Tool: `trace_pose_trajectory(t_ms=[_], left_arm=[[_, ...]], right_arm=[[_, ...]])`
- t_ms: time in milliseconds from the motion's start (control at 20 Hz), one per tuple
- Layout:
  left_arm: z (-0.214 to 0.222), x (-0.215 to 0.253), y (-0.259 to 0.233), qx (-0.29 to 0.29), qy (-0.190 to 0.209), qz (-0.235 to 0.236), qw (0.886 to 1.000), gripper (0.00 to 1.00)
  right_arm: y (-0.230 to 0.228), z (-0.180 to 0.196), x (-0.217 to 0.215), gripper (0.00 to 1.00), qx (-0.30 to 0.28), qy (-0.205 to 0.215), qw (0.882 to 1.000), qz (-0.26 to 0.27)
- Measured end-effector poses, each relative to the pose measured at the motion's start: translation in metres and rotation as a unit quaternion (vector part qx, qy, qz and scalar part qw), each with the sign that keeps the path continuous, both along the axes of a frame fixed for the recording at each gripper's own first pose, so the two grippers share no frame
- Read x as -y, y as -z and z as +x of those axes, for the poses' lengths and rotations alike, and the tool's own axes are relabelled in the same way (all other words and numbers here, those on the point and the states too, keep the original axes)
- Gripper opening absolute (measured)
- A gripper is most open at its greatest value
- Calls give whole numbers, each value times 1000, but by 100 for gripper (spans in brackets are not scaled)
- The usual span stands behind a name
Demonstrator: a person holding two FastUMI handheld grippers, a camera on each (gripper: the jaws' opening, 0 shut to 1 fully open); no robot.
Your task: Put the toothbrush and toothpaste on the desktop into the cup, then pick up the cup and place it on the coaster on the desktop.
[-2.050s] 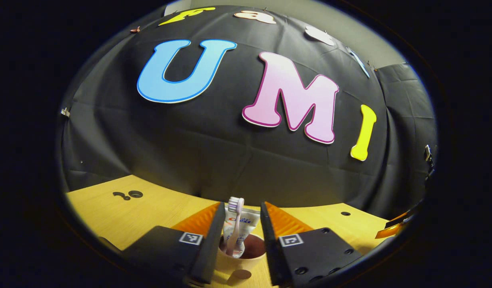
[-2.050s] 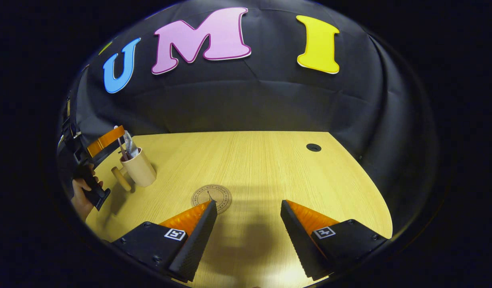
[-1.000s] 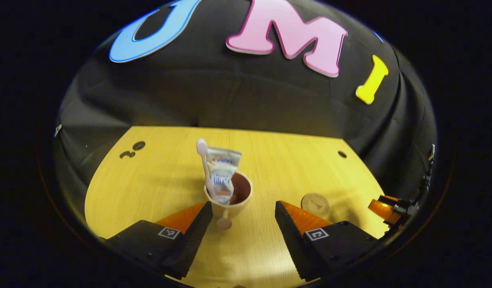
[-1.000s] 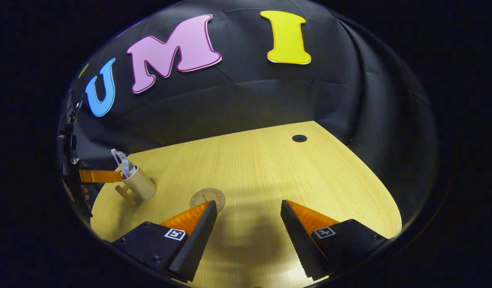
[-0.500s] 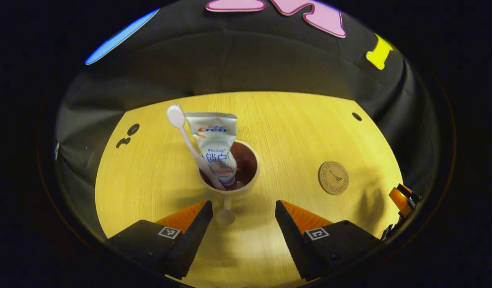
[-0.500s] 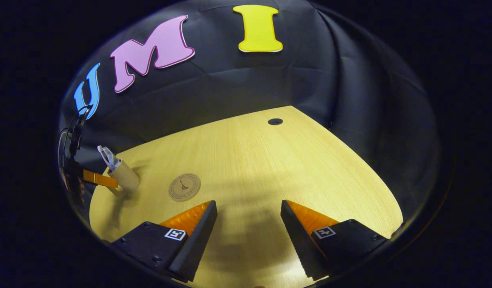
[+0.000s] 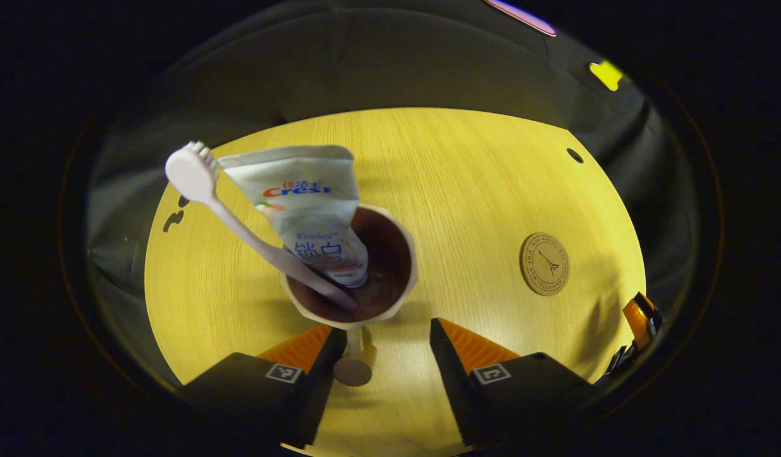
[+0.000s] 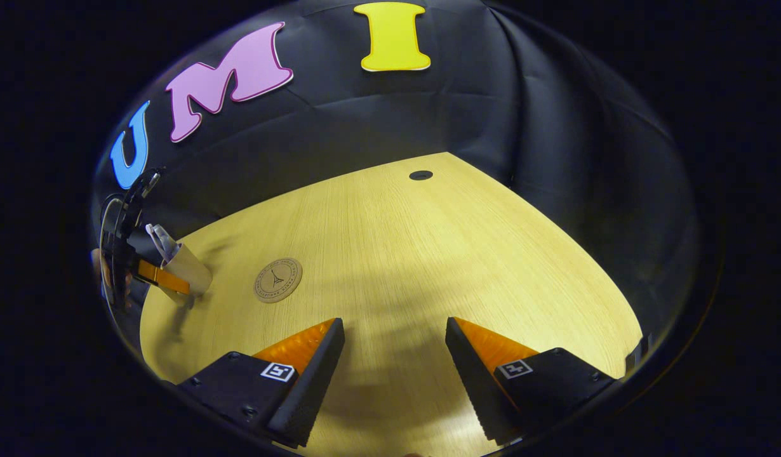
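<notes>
In the left gripper view the left gripper (image 7: 381, 333) is seen with its fingers spread, the cup's round-ended handle (image 7: 353, 365) lying between them beside the left finger; whether that finger touches it cannot be told. Just beyond, the cup (image 7: 400, 298) stands on the desktop (image 7: 467, 190), and the toothbrush (image 7: 238, 222) and toothpaste (image 7: 308, 209) are held inside it, both leaning leftward (brush head uppermost). Farther to the right the coaster (image 7: 545, 264) lies flat, well apart from the cup. In the right gripper view the right gripper (image 8: 395, 333) is held wide apart with nothing between its fingers, above bare wood; farther left the coaster (image 8: 277, 280) is seen, and beyond it the cup (image 8: 190, 270)
</notes>
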State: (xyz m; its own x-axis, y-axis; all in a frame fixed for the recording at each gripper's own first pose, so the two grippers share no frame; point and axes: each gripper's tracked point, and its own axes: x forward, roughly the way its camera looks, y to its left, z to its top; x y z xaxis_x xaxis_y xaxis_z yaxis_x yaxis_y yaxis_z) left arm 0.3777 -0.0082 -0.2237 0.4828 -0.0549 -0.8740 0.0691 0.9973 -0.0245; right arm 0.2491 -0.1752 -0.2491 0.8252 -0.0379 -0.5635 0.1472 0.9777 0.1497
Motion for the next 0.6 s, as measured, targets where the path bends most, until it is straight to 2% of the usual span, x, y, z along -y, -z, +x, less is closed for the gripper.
trace_pose_trajectory(t_ms=[50, 200, 250, 300, 350, 600], left_arm=[[0, -4, -1, -2, -2, 2, 1000, 72], [1, -11, 0, -3, -6, 8, 1000, 48], [0, -11, 1, -4, -3, 5, 1000, 34], [0, -9, 1, -5, 2, 5, 1000, 36], [0, -11, 1, -6, 6, 5, 1000, 31], [0, -11, -1, 0, 17, -5, 1000, 23]], right_arm=[[2, -1, -1, 98, -3, 0, 1000, 1], [3, 0, 0, 99, -5, 1, 1000, 2], [4, 1, 0, 98, -7, 1, 1000, 4], [5, 1, 0, 98, -9, 1, 1000, 6], [5, 2, 0, 98, -10, 1, 1000, 8], [4, 1, 1, 99, -13, -3, 1000, 8]])
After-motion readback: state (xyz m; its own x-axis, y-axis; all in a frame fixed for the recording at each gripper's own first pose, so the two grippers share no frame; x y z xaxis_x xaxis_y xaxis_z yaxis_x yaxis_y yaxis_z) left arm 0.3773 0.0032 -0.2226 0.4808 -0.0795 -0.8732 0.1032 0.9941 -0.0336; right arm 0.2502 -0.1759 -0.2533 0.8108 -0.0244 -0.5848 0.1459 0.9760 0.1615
